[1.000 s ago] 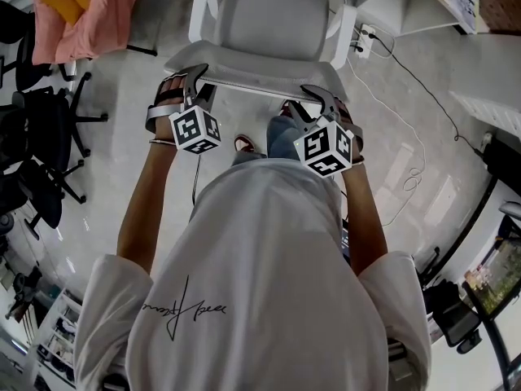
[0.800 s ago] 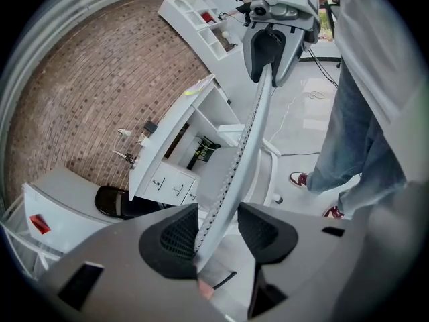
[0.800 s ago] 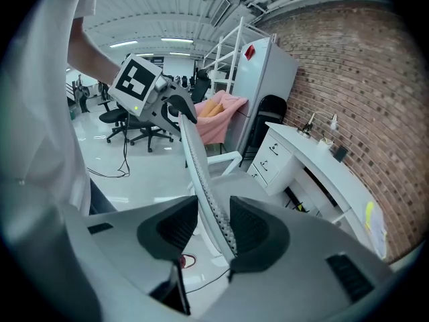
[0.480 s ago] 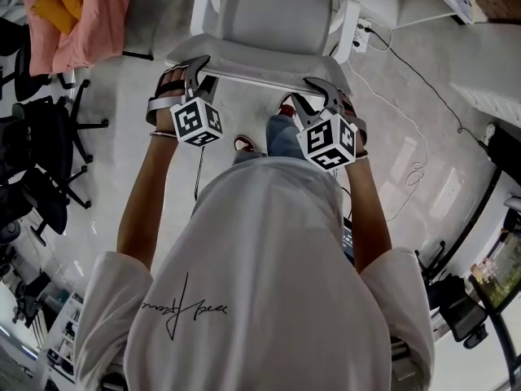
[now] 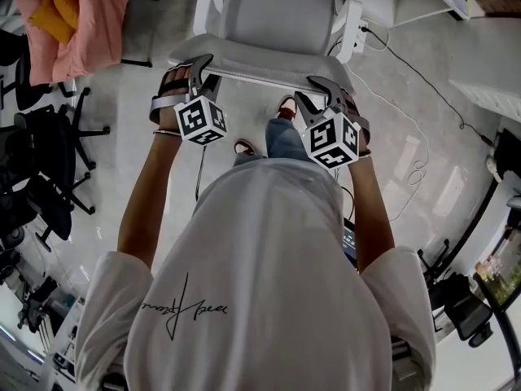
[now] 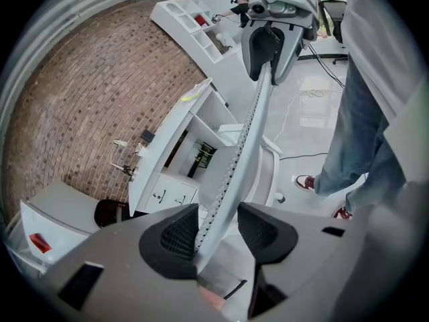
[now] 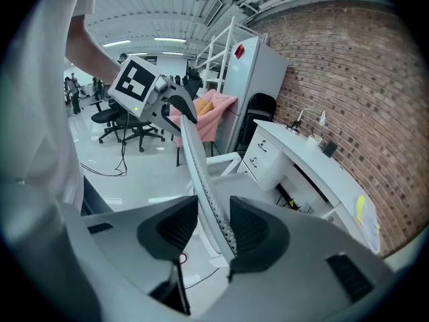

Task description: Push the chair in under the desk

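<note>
Overhead, the left gripper [image 6: 213, 230] had its jaws closed narrowly on the top rim of the chair [image 5: 269, 19] backrest, with mesh between the pads. The right gripper [image 7: 213, 223] clamped the same rim further along. The chair stood at 12 o'clock from the person, seat facing away, near the desk [image 7: 315, 159] at 1 o'clock. A pink cloth [image 5: 77, 23] lay at 10 o'clock, black chairs [image 5: 41, 153] at 9 o'clock and a floor cable [image 5: 415, 137] at 3 o'clock.
</note>
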Demonstrator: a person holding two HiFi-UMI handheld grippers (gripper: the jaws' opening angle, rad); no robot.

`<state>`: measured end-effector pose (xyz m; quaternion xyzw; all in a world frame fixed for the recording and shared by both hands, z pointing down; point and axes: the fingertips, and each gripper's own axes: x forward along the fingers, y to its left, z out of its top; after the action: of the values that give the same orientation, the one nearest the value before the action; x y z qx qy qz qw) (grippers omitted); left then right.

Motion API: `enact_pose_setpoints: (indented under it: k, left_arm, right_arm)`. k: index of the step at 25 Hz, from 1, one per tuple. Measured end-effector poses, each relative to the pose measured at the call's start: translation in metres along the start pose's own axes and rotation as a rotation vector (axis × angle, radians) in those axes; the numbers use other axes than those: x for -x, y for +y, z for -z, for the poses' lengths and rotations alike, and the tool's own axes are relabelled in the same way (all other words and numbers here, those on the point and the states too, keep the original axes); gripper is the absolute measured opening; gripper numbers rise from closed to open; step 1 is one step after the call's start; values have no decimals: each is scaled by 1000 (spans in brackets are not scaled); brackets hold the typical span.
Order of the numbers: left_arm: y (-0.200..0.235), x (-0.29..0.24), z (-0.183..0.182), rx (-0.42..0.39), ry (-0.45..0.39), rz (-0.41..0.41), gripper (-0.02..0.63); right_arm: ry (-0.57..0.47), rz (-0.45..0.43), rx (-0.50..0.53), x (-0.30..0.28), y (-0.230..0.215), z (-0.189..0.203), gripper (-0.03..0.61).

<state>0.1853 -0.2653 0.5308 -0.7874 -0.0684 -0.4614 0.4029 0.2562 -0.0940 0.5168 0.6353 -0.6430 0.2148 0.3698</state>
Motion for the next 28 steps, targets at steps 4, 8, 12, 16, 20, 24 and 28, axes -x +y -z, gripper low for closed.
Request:
enact_pose_setpoints:
  k: [4,8,12,16,20,24,28]
  left_arm:
    - [3,-5,-5,-4,-1,-5,179]
    - [6,-10,-12,-5,-7,-9,181]
    - [9,-15,-20,-10,-9,-9,181]
    - [13,-19,-30,-13,-7,-9,181]
    - [16,-25,-39,-10,-8,-6,184]
    - [20,-31,-48,-11,-12,-10,186]
    - [23,-37,-57,-16,-17,-11,186]
  right_arm:
    - [0,6,-2,0,-6,2,164]
    - [-1,13,-5,0,-14,6,164]
    - [0,17,-9,2,-21,9,164]
    - [2,21,-15,3,-31,14,164]
    - [0,27,-16,6,-40,18,164]
    - [1,40,-17,7,-49,22,164]
    - [3,46,-24,7,-58,26,164]
